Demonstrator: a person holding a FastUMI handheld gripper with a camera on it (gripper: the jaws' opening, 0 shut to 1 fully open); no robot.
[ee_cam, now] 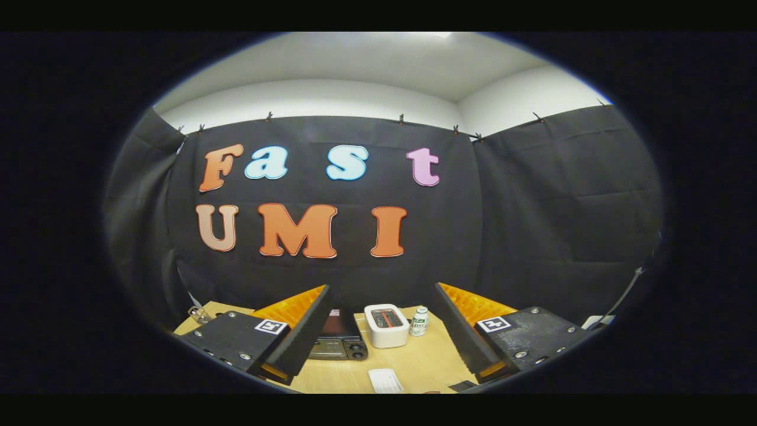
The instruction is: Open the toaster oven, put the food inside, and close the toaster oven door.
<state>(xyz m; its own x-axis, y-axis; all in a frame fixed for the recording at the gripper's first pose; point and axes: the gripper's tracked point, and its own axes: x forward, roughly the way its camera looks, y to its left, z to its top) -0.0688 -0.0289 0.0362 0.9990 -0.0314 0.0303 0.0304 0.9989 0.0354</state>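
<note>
My gripper (383, 296) is held high above a wooden table (426, 361), its two fingers (307, 319) wide apart and open with nothing between them. Below and ahead, close to the left finger, sits a dark toaster oven (338, 340) with two knobs on its front; the left finger hides part of it. Its door looks closed, though it is small in the view. A flat white item (385, 380) lies on the table nearer to me, between the fingers.
A white box-shaped appliance (387, 325) with a slotted top stands right of the oven. A small white bottle (419, 321) with a green label stands beside it. Black cloth walls enclose the table at the back and both sides.
</note>
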